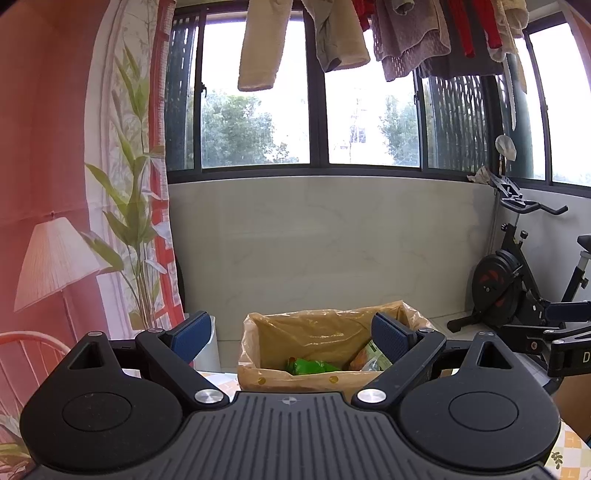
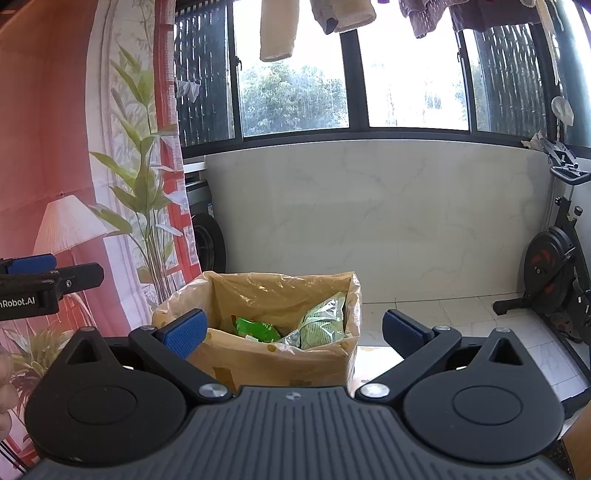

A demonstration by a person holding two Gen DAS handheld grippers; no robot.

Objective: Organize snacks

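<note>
A cardboard box (image 1: 295,380) lined with a yellowish plastic bag stands just ahead of both grippers, also in the right wrist view as the box (image 2: 273,363). Inside lie a bright green snack packet (image 2: 256,328) and a pale green foil snack bag (image 2: 325,323) leaning on the right wall; from the left wrist the green packet (image 1: 310,366) and a second bag (image 1: 369,360) show. My left gripper (image 1: 293,338) is open and holds nothing, hovering before the box. My right gripper (image 2: 293,332) is open too, nothing between its blue pads.
A black exercise bike (image 1: 517,288) stands on the tiled floor at right, also seen as the bike (image 2: 557,266). A printed red curtain (image 1: 55,184) hangs at left. Laundry (image 1: 332,33) dangles above the window. A patterned tablecloth (image 1: 572,454) shows at the lower right.
</note>
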